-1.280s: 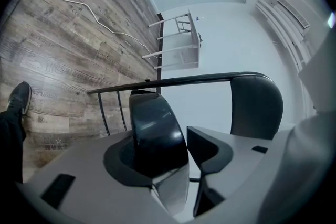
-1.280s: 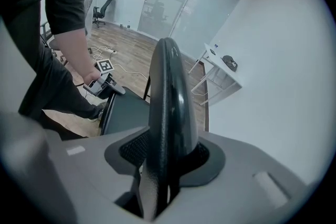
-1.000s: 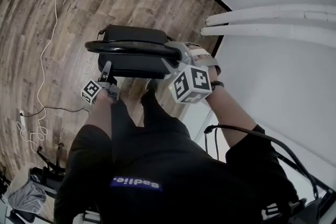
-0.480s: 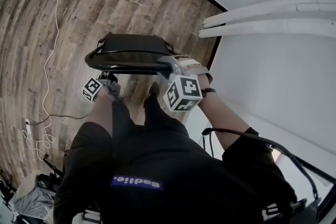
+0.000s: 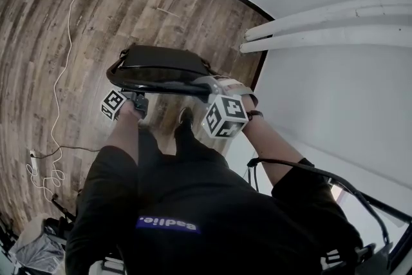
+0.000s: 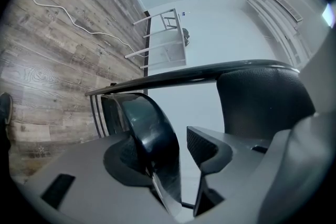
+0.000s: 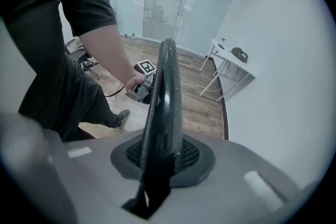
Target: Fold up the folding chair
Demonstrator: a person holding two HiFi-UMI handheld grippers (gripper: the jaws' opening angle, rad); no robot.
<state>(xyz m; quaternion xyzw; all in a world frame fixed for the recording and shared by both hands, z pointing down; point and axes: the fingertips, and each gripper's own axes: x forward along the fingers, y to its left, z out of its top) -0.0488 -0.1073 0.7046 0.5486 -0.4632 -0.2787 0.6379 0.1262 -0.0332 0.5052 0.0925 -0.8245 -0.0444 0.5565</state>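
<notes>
Gripping chair frame (image 7: 165, 102), right tool (image 5: 209, 84) just tightening; left tool (image 5: 134, 98) loose around it; floor (image 5: 64, 42) open.

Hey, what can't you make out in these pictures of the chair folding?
Chair legs: head view, hidden beneath its own upper part.
Dark thing on the white table: right gripper view, too small to name.
Grey bundle: head view, cut off by the bottom-left edge and too dark to identify.

A white cable (image 5: 63, 71) trails across the wooden floor (image 5: 38, 22).
</notes>
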